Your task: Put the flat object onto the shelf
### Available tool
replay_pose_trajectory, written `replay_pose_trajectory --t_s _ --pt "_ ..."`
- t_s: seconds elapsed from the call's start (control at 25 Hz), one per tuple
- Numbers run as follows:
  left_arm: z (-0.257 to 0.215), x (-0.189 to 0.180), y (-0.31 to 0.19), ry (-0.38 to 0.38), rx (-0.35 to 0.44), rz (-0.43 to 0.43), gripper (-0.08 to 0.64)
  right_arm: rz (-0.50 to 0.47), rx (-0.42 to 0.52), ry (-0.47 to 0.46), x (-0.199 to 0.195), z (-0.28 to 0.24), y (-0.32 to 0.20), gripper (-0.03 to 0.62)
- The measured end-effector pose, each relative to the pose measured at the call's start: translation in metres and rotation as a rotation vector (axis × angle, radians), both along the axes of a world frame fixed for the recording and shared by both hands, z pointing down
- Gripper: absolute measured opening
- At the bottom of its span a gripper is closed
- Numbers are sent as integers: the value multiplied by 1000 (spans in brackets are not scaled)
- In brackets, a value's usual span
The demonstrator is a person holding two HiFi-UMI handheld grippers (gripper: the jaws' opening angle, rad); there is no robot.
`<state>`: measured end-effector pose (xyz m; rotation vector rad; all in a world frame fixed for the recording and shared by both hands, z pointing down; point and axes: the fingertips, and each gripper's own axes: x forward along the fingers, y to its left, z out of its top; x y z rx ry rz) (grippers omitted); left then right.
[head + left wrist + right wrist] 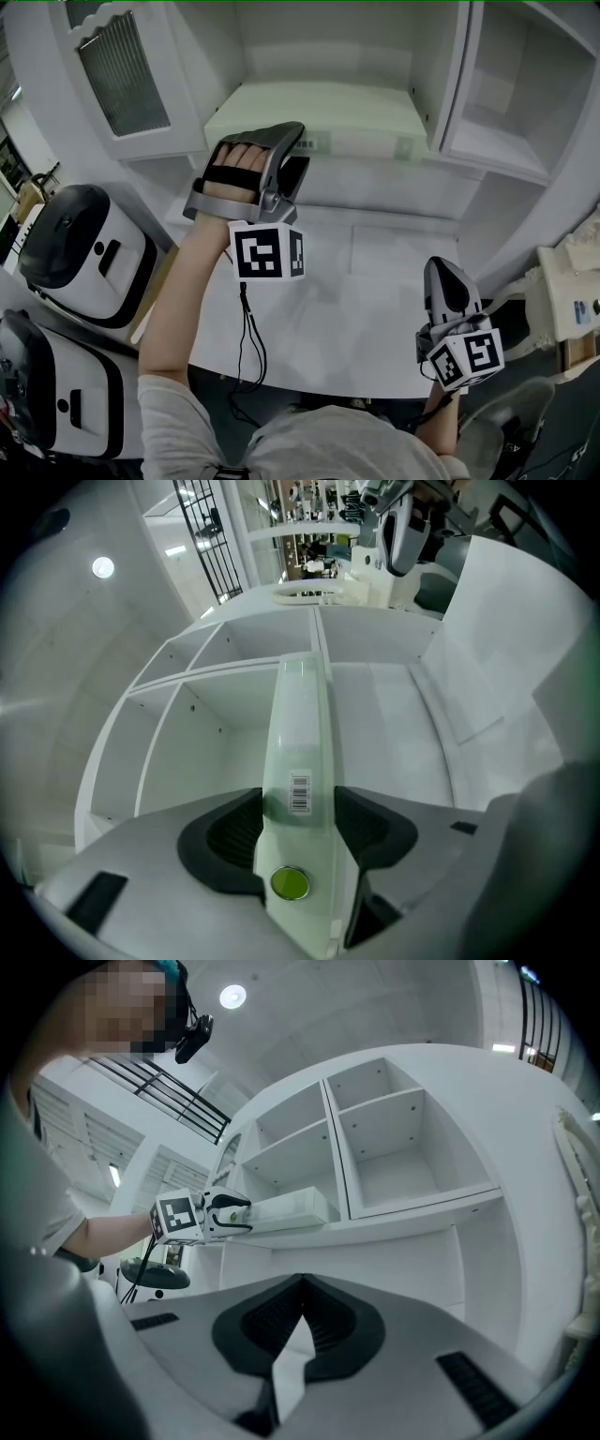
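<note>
Left gripper view: my left gripper grips the flat object (pale green), which rests on the shelf; my right gripper is closed, empty.

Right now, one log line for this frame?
left gripper: shut on flat object | flat object: lying on shelf | right gripper: shut, empty, away from shelf

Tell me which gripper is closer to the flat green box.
Left. The left gripper has the flat box between its jaws, pads on it. The right gripper is apart from it, lower and off to the right, over the counter.
</note>
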<state>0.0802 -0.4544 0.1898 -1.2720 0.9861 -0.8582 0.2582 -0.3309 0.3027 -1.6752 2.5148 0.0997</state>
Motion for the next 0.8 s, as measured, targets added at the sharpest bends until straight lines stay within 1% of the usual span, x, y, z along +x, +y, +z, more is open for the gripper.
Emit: replay_pose_trajectory --t_s 0.36,0.6,0.72,0.8 --pt "0 2 -29 4 -4 -23 256 27 -10 -1 12 1 -5 9" --pt "1 1 -39 14 -1 -25 255 30 -15 -1 14 2 -10 9" --pt "0 2 -37 36 -10 -16 255 27 -14 -1 13 1 -11 9" --pt "1 2 -34 70 -33 -2 256 23 -14 -1 12 1 -11 9"
